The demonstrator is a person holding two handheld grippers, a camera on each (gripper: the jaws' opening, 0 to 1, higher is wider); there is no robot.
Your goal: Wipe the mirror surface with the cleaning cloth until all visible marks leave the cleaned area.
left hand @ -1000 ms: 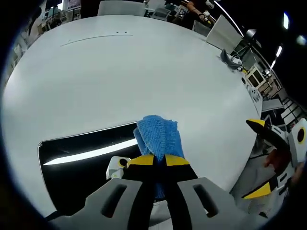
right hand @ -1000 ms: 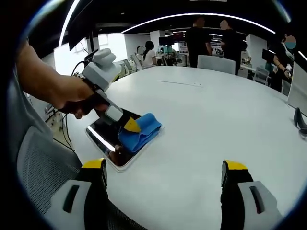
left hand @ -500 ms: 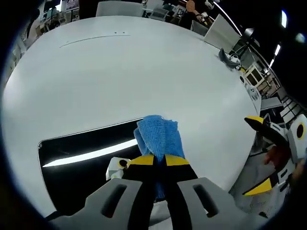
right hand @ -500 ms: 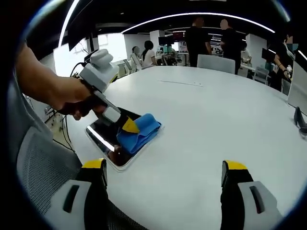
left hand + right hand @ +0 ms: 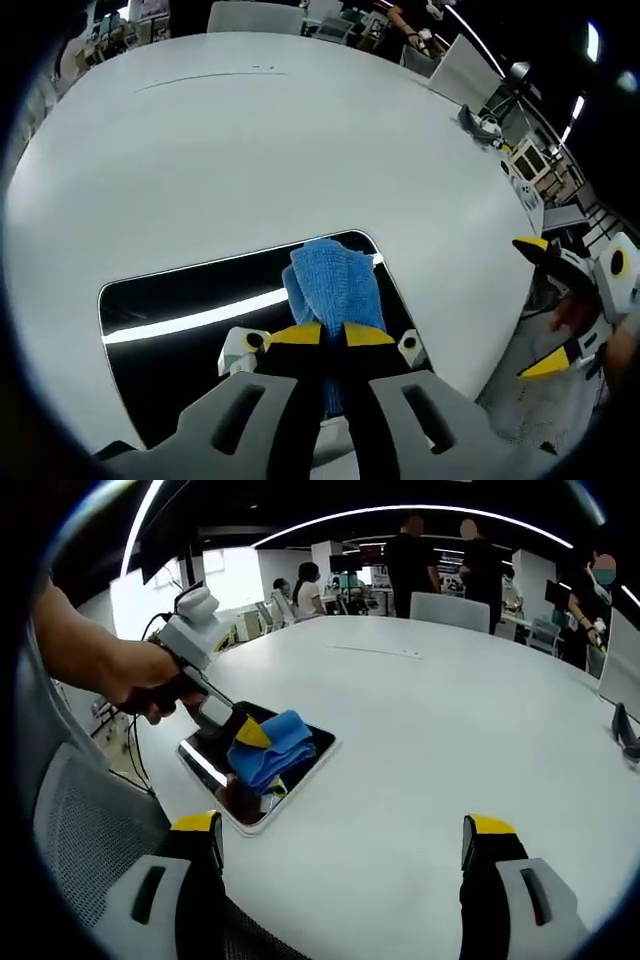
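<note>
A rectangular mirror (image 5: 190, 320) (image 5: 310, 755) lies flat on the round white table (image 5: 250, 150) (image 5: 430, 750), near its edge. My left gripper (image 5: 331, 334) (image 5: 246, 736) is shut on a folded blue cleaning cloth (image 5: 333, 285) (image 5: 268, 755), which rests on the mirror's glass toward one end. A bright light strip reflects in the dark glass. My right gripper (image 5: 340, 842) (image 5: 545, 305) is open and holds nothing; it hovers over the table edge, well apart from the mirror. A hand (image 5: 140, 685) holds the left gripper.
A grey mesh chair (image 5: 80, 850) stands at the table edge beside the mirror. More chairs (image 5: 452, 612) and several people (image 5: 410, 555) are beyond the far side. A dark object (image 5: 478, 122) (image 5: 626, 735) lies near the table's rim.
The left gripper has dragged the cloth inward along the mirror, off its end edge, so the glass beyond the cloth and the mirror's corner now show. The right gripper has held still.
</note>
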